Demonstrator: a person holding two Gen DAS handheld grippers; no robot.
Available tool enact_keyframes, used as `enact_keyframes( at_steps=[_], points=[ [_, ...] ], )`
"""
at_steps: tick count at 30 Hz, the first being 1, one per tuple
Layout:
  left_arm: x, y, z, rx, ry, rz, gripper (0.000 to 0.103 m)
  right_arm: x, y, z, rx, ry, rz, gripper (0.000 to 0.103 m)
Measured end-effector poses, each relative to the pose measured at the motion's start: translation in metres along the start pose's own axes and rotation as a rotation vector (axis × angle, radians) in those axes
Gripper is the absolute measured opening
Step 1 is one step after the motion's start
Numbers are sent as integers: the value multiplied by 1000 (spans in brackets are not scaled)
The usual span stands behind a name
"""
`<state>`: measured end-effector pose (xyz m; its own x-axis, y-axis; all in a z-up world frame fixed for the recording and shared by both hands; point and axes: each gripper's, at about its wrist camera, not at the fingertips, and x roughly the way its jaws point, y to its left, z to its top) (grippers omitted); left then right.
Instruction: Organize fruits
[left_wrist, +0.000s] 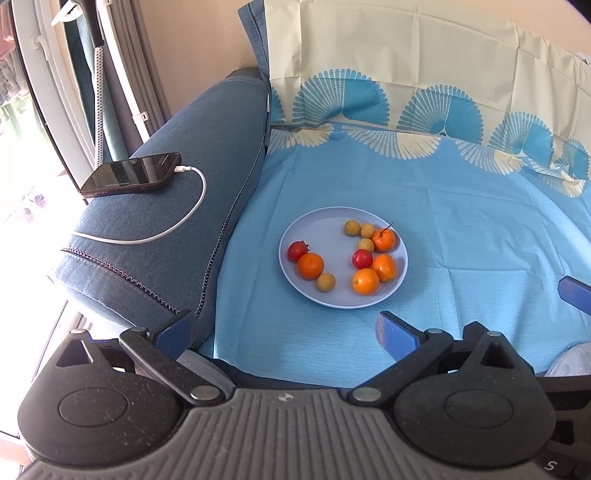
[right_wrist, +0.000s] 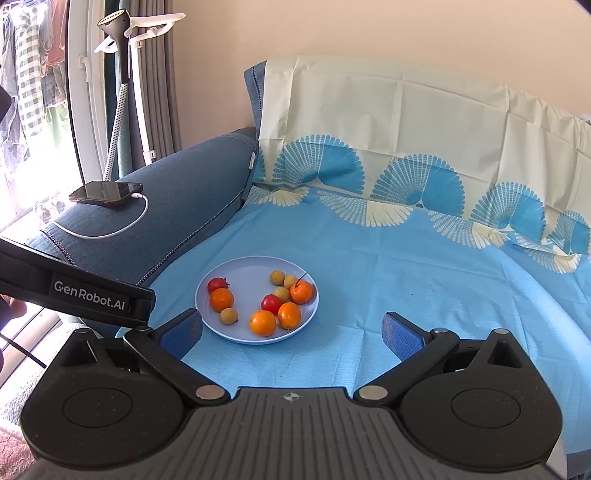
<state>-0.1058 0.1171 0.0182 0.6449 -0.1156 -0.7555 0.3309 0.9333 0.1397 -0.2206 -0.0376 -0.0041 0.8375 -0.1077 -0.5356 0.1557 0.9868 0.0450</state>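
Plates: one pale blue plate (left_wrist: 295, 236), centre of the left wrist frame, and it carries all the fruit.
Oranges: four. One at the plate's left (left_wrist: 310, 266), one at the upper right with a stem sticking up (left_wrist: 383, 240), two side by side at the lower right (left_wrist: 384, 267) (left_wrist: 365, 281).
Red fruits: two. One on the left rim side (left_wrist: 297, 251), one in the middle (left_wrist: 362, 259).
Small yellow-brown fruits: four. Three strung along the upper middle (left_wrist: 352, 227) (left_wrist: 368, 230) (left_wrist: 366, 245), one alone at the bottom (left_wrist: 326, 282).
Phones: one, upper left of the frame (left_wrist: 131, 174).
Cables: one white cable (left_wrist: 192, 206), plugged into it.
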Motion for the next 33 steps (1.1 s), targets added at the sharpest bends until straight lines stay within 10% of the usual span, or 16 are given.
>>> enact_keyframes(
  at_steps=[33],
  points=[
    [2, -2, -5, 11, 16, 8, 103, 2, -2, -4, 14, 4, -2, 102]
  ],
)
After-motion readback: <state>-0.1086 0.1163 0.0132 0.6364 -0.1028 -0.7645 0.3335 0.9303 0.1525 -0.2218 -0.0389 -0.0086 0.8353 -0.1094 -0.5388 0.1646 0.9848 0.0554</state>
